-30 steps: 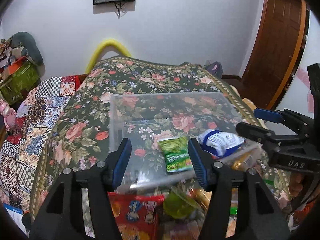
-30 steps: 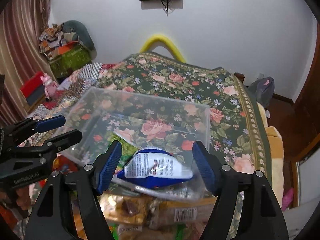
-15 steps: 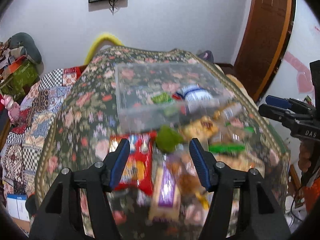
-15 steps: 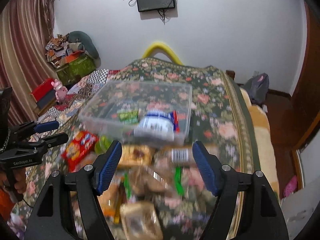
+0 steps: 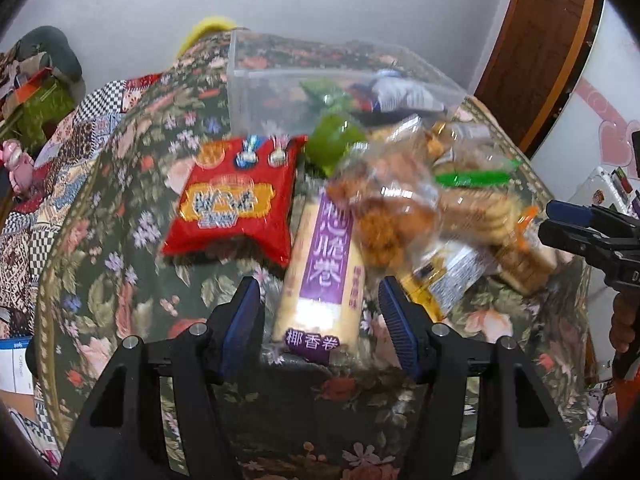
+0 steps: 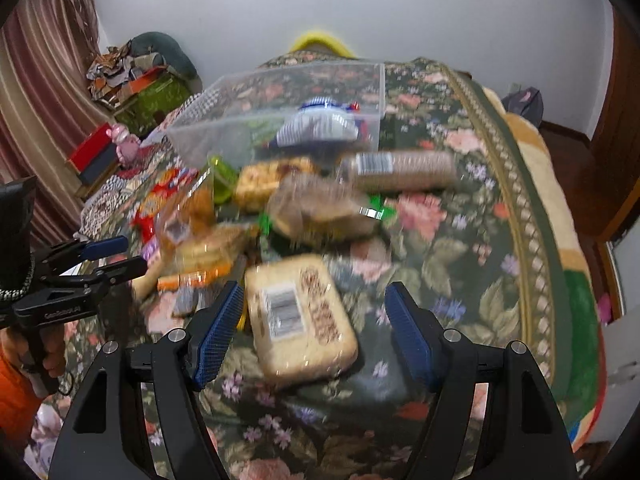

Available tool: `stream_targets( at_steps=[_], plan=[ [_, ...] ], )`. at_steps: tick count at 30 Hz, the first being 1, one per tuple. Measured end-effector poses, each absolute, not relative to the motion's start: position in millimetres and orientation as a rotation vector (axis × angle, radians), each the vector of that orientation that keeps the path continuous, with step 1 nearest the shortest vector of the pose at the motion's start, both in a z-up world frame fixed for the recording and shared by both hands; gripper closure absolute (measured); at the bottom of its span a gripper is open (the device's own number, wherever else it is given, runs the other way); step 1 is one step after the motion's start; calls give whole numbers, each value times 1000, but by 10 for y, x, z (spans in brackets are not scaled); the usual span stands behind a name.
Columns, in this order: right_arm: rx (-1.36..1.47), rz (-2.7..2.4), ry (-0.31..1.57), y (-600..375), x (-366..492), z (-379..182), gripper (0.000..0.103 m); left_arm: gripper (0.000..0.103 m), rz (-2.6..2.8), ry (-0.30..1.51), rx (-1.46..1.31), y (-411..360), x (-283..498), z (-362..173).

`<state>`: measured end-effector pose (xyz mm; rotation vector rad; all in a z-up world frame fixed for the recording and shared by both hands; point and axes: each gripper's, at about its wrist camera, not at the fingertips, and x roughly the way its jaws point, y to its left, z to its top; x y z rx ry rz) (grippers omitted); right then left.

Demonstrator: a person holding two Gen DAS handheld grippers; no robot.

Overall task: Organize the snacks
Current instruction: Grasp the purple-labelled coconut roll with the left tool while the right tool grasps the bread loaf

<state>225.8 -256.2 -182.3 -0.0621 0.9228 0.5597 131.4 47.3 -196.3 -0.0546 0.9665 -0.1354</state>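
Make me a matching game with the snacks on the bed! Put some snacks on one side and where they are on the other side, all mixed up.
Things:
1. red snack bag
2. blue and white packet
3. purple-label roll pack
4. tan biscuit pack

Places:
A. inside the clear plastic box
B. between the open fingers of the left gripper
C. between the open fingers of the right gripper
D. flat on the flowery blanket, just in front of the box, left side of the pile

Pairs: 1-D, 2-A, 3-B, 4-C
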Motion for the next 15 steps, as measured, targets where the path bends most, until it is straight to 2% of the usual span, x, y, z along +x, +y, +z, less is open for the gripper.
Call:
stream_targets(
  at_steps=[3,8,10,15],
  plan=[
    [-82,555,945,-2522,2276,-1913,33,51,-132,981,-31,416,1342,-2069],
    [-80,573,984,-2447,2320,-2041,34,52,-118,969,-21,381,1450,-2136],
    [-87,588,999,-2413,2319,-2094,42,54,-116,960,-29,382,1477,-2141],
    [-98,586,978,-2414,2255,-2074,47,57,-114,943,-27,346,1474,-2134]
  ],
)
